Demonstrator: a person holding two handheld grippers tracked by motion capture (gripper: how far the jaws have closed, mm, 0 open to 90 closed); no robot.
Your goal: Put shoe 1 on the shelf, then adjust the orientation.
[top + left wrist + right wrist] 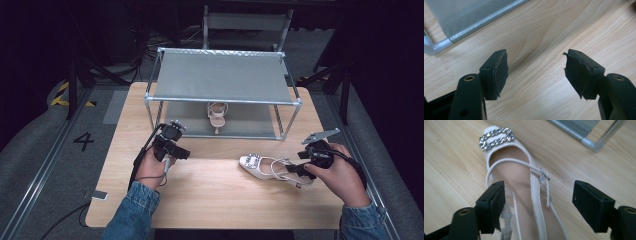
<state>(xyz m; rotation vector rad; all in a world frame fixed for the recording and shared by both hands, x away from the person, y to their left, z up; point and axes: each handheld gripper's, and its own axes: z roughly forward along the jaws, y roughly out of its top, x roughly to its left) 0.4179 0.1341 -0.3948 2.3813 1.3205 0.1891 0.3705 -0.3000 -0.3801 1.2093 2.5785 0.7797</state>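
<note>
A white heeled shoe [265,167] with a silver chain buckle lies on the wooden table [215,195], toe pointing left. My right gripper [296,170] stands open over its heel end; in the right gripper view the shoe [511,170] runs between the jaws, its straps close to the left pad [492,205]. A matching shoe [217,116] stands on the lower shelf of the metal rack [222,100]. My left gripper [180,152] hovers open over bare wood in front of the rack's left corner, and its fingertips [496,72] hold nothing.
The rack has a grey fabric top shelf [222,75] and a lower one, with metal posts at its corners. A grey chair [247,25] stands behind the table. A small device [98,195] sits at the table's left front edge.
</note>
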